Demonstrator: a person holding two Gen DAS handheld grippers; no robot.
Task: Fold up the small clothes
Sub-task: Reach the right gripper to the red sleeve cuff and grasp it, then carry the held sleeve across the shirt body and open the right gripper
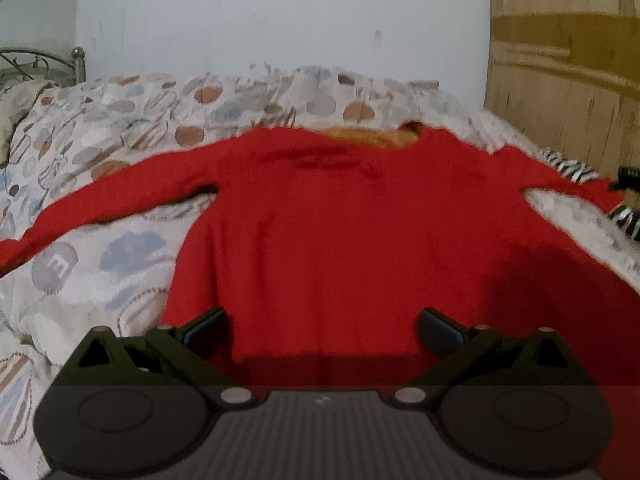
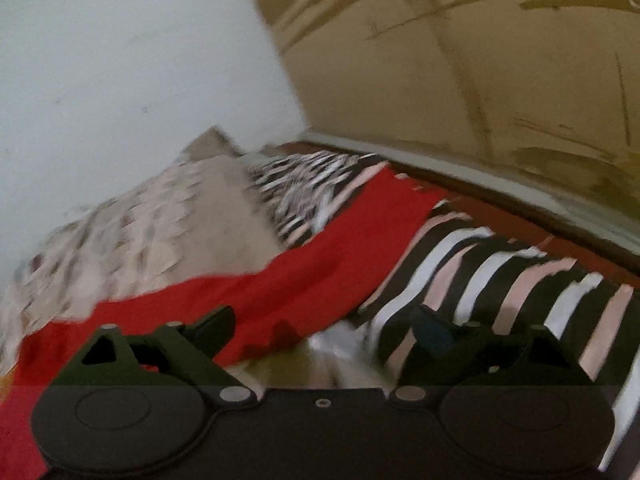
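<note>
Both grippers gape, empty. The red top (image 1: 320, 220) lies flat ahead of the left gripper (image 1: 322, 330); its sleeve (image 2: 328, 248) runs forward-right past the right gripper (image 2: 324, 332), the nearer one.

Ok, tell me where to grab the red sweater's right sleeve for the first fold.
Grip the red sweater at the right sleeve near its cuff, coming from the outer side. The sleeve lies flat and stretched outward over the striped cloth, so its free end should lift and swing inward.
</note>
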